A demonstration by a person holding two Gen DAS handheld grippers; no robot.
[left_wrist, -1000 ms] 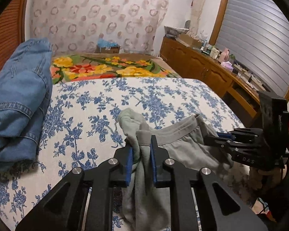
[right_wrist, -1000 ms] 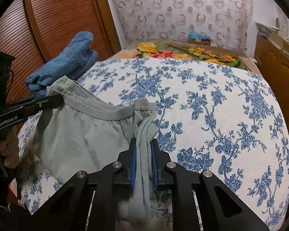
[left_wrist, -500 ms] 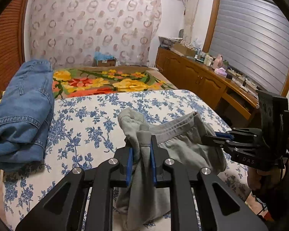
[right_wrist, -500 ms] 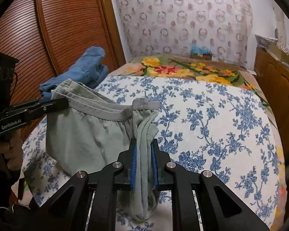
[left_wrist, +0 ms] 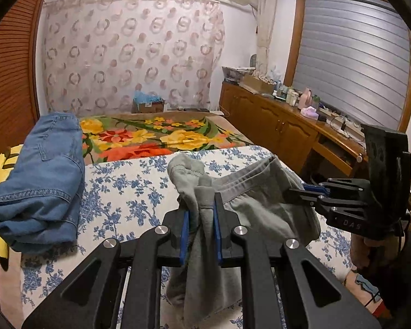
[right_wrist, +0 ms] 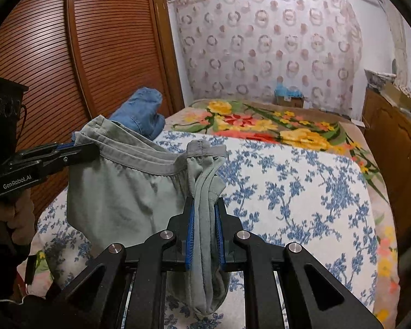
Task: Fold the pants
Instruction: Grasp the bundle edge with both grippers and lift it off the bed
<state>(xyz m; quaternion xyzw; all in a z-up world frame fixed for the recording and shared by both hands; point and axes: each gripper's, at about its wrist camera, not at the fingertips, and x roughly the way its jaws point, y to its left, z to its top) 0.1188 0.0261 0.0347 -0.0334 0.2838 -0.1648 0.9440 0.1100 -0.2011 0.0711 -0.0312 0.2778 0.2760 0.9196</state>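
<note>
The left gripper (left_wrist: 200,227) and the right gripper (right_wrist: 204,235) are each clamping one end of the waistband of the grey pants (right_wrist: 117,192), stretching it between them so the legs are hanging straight above the bed (right_wrist: 301,192). This looks like squaring the garment before laying it down. Folded jeans (left_wrist: 41,181) are lying on the bed's left side, well clear.

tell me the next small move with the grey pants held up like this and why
Probably draw the two grippers apart to pull the waistband taut. The left gripper and right gripper each clamp a bunched end of the grey pants, and the waistband sags between them above the bed.
</note>
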